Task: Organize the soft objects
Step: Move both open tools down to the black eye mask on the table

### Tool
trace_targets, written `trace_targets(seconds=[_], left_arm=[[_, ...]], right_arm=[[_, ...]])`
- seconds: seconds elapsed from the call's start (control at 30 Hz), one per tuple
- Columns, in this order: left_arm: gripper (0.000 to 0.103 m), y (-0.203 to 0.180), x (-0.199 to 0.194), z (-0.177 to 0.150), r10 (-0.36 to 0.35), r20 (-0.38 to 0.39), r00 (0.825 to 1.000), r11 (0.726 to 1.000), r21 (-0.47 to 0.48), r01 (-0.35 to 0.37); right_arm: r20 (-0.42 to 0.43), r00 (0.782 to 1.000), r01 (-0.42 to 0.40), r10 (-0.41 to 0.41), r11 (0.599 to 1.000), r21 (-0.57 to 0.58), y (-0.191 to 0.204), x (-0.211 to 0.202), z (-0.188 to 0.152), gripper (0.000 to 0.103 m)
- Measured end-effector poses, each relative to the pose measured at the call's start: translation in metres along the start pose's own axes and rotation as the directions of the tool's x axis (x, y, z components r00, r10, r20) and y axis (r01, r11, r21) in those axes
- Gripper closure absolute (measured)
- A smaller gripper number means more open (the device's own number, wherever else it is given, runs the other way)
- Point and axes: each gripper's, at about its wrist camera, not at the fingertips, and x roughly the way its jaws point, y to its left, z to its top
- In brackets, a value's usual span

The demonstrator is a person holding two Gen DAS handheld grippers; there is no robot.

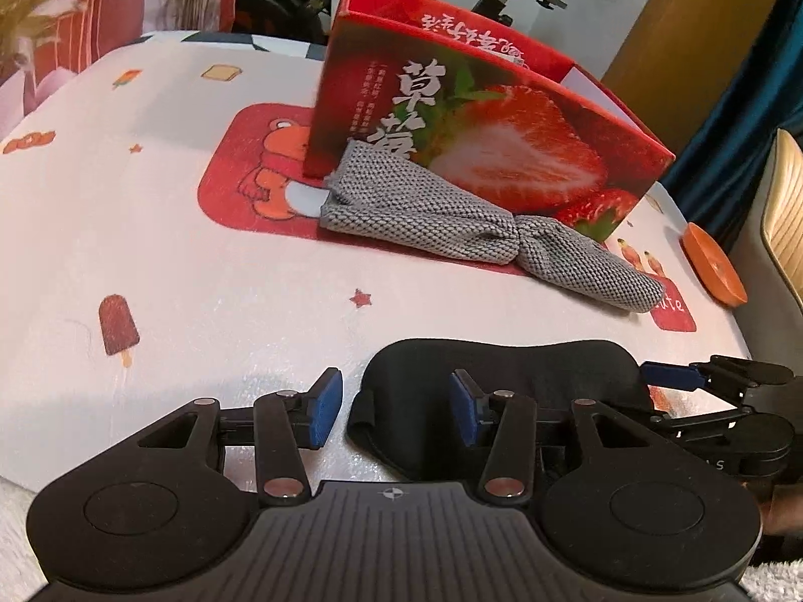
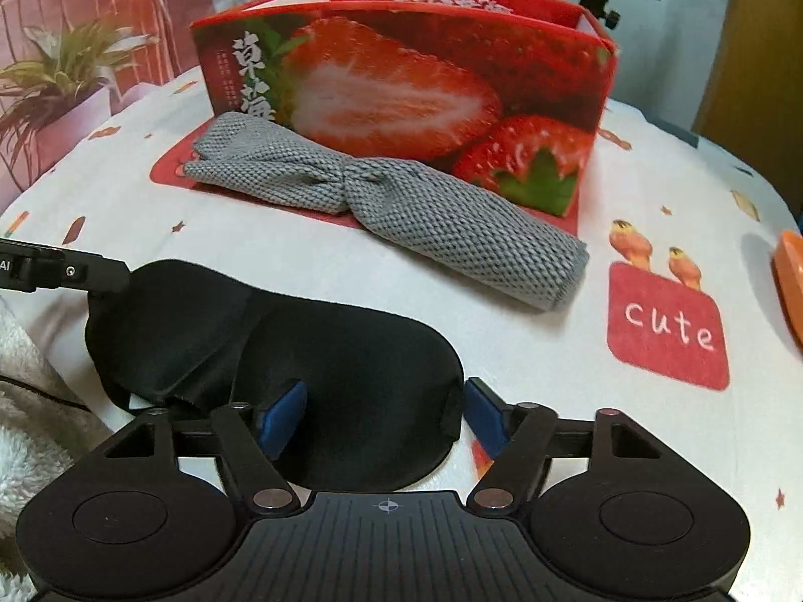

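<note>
A black sleep mask [image 1: 502, 376] [image 2: 281, 346] lies flat at the table's near edge. My left gripper [image 1: 396, 411] is open, its fingers astride the mask's left end. My right gripper [image 2: 384, 416] is open, its fingers astride the mask's right end; it also shows in the left wrist view [image 1: 672, 376]. A grey knitted headband [image 1: 466, 223] [image 2: 391, 205] with a knot in the middle lies beyond the mask, against the front of an open red strawberry box [image 1: 502, 145] [image 2: 411, 90].
The table wears a white patterned cloth [image 1: 201, 276] [image 2: 652, 426]. An orange dish [image 1: 712, 261] [image 2: 790, 276] sits at its right edge. A white fluffy fabric [image 2: 25, 401] lies at the left. A potted plant [image 2: 60, 75] stands beyond the table on the left, and a chair [image 1: 783, 220] at right.
</note>
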Motion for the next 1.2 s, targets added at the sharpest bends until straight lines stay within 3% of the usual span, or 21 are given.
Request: trace_targets(seconds=[0.3,0.53,0.67,0.77,0.9,1.2], left_arm=[[0.054,-0.002,0.005,0.002,-0.001,-0.004,1.0,1.0,0.004,0.001],[0.054,0.0,-0.001,0.008,0.021,0.027,0.999,1.0,-0.013,-0.021],[0.05,0.009,-0.012,0.032,0.017,0.075,0.997,0.998,-0.064,-0.012],[0.048,0.003,-0.015,0.049,0.03,0.112,0.993,0.999,-0.03,-0.026],[0.048,-0.012,0.005,0.051,0.044,0.061,0.997,0.999,0.029,-0.046],[0.043,-0.015,0.032,0.033,0.096,0.021,0.995,0.995,-0.003,-0.096]], right_arm=[[0.032,0.999,-0.002,0.003,1.0,-0.023,0.005,0.006,0.008,0.062],[0.069,0.997,0.014,-0.021,0.995,0.1,-0.011,0.021,0.027,0.069],[0.09,0.995,0.027,-0.043,0.985,0.171,-0.021,0.027,0.034,0.072],[0.102,0.994,0.024,-0.044,0.982,0.187,-0.023,0.027,0.031,0.072],[0.114,0.993,0.012,-0.038,0.976,0.216,-0.025,0.022,0.024,0.072],[0.134,0.99,0.007,-0.036,0.977,0.211,-0.023,0.018,0.014,0.071]])
